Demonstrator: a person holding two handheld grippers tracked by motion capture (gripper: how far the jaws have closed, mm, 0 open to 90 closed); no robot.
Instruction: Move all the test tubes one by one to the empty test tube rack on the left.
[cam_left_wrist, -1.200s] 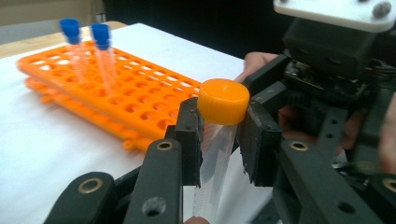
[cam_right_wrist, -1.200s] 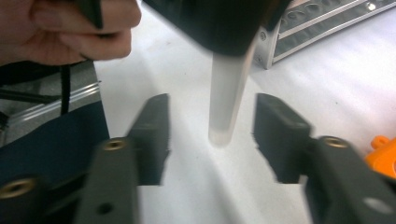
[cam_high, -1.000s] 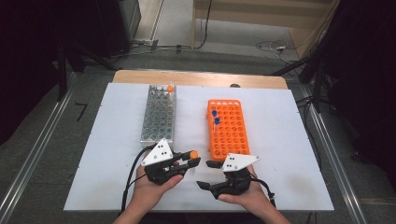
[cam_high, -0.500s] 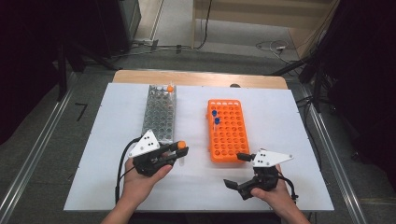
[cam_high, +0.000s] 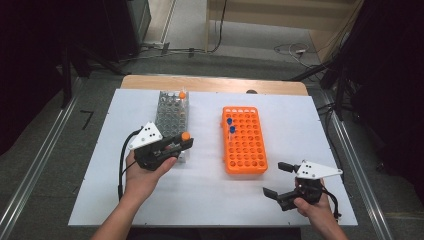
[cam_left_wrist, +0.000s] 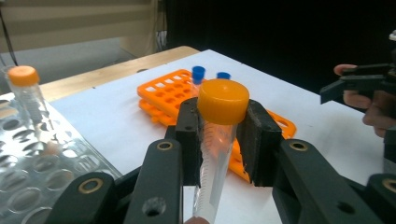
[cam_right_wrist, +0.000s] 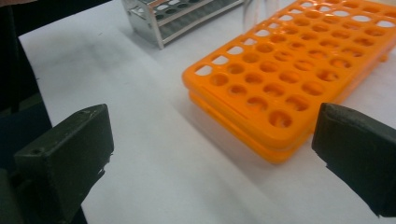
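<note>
Left tongs (cam_left_wrist: 219, 140) clamp an orange-capped tube (cam_left_wrist: 219, 121); right tongs (cam_right_wrist: 210, 163), just opened, gape wide, empty

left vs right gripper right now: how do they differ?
The left gripper is shut on an orange-capped tube; the right gripper holds nothing, its jaws wide, having just been opening. The left gripper hangs by the clear rack; the right gripper sits right of the orange rack's near end. Both are black, hand-held and carry a grey plate.
</note>
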